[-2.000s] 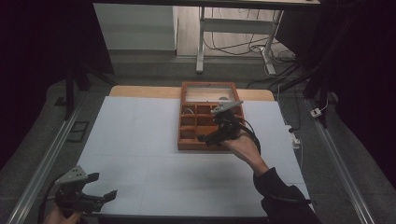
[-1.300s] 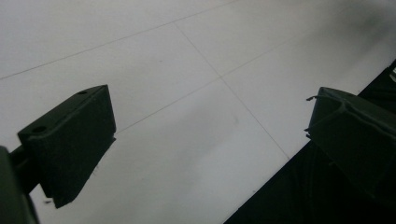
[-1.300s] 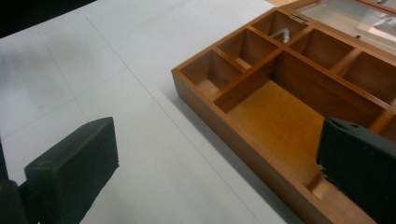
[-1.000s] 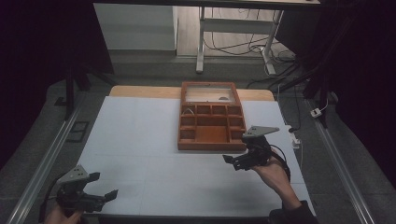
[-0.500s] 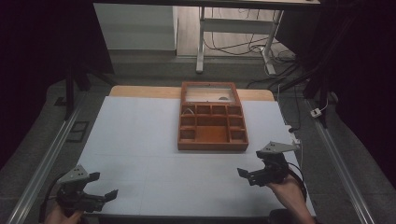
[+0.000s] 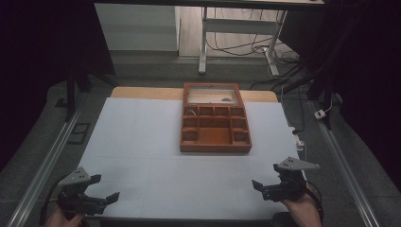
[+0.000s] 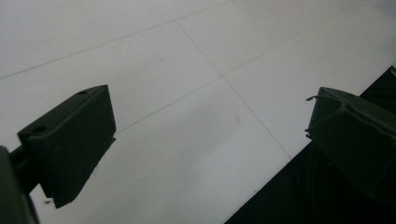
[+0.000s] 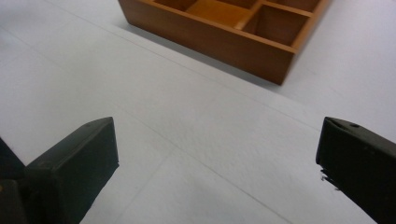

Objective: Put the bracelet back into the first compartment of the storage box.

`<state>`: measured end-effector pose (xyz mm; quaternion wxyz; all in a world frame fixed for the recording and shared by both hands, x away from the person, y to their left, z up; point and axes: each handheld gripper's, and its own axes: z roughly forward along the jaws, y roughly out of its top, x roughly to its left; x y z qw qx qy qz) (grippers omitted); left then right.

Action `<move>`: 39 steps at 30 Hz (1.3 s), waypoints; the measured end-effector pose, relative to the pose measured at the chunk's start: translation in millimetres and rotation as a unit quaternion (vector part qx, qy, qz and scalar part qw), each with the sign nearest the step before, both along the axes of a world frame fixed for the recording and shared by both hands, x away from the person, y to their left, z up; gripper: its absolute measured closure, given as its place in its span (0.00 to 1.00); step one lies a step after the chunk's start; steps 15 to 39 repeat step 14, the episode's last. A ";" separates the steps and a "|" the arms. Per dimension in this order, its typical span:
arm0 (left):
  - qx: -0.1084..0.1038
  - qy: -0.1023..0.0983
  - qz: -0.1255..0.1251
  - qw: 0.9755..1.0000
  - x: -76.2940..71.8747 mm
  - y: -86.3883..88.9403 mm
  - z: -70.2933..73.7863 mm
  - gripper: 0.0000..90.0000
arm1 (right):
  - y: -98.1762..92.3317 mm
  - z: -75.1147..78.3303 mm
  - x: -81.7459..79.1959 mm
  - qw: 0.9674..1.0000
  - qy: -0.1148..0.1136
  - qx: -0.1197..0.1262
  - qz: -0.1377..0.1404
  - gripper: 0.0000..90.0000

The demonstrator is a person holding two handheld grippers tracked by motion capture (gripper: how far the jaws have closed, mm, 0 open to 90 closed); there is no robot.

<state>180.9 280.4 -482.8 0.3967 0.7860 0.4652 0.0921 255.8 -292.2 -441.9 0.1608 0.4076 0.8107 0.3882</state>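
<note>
- My right tool (image 6: 265, 188) has withdrawn from the wooden organiser box (image 6: 215, 125) to the tabletop (image 6: 142, 137) edge at 5 o'clock, jaws wide, empty.
- My left tool (image 6: 101, 189) remains parked at 7 o'clock, wide, empty; I judge the box work finished.

Wooden tray (image 6: 215, 147): warm orange-brown wood, smooth, faint satin sheen on walls, clean-cut dividers; far section looks covered by clear glossy pane. Table sheet (image 6: 142, 142): white, matt, paper-like, fine grain, thin seam lines across it. Bare table edge (image 6: 142, 92) behind sheet: pale wood. Left gripper (image 6: 101, 202) jaws: black plastic, matt, moulded edges, small holes. Right gripper (image 6: 257, 185) jaws: same matt black plastic; grey plate on top, dull finish.
</note>
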 end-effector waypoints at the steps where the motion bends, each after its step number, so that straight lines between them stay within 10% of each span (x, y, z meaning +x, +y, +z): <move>1: 0.000 0.000 0.000 1.000 0.0 0.0 0.0 0.01 | -2.0 -0.8 -2.0 1.000 0.001 -0.002 -0.004 0.00; 39: -0.002 0.007 -0.001 1.000 1.0 -0.8 0.1 0.01 | -10.6 -9.1 -15.3 0.999 0.022 -0.032 -0.032 0.00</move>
